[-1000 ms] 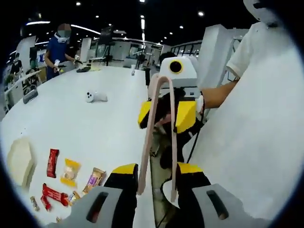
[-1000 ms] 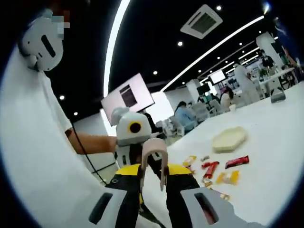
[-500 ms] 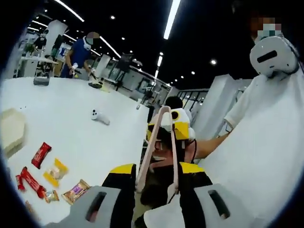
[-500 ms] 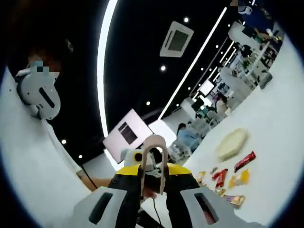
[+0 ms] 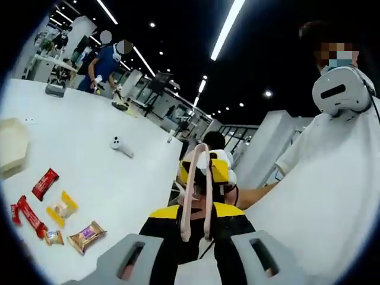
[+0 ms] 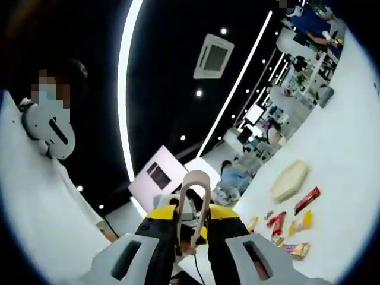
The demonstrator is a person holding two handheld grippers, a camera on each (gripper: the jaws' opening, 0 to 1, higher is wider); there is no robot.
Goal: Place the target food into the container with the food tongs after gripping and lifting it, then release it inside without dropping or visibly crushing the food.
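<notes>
The snacks lay loose on the white desk (image 5: 107,184): a red bar (image 5: 45,183), a longer red bar (image 5: 28,215), a yellow packet (image 5: 62,209), a purple-brown packet (image 5: 86,233) and a small sweet (image 5: 54,237) beside it. Which of them was the target I could not tell. The pale, angular container (image 5: 13,145) sat well apart from them, farther along the desk, and looked empty from where its rim showed. In the right gripper view the same spread appeared, the container (image 6: 290,180) beyond the red bar (image 6: 306,199) and the packets.

The pinkish food tongs (image 5: 196,185) were up in the air, nowhere near the food. In the left gripper view their two arms ran forward between the yellow-tipped fingers of the left gripper (image 5: 193,221), closed in on the arms; the loop end pointed toward the right gripper (image 5: 205,171) in front of the person in white (image 5: 332,196). In the right gripper view the tongs' loop (image 6: 193,202) stood between the fingers of the right gripper (image 6: 191,224), which seemed closed on it too.

To my eye the step was settling the tongs into one working grip. It would go best held on both arms so a squeeze closes the tips, then brought low over one packet, pinched gently across its width.
</notes>
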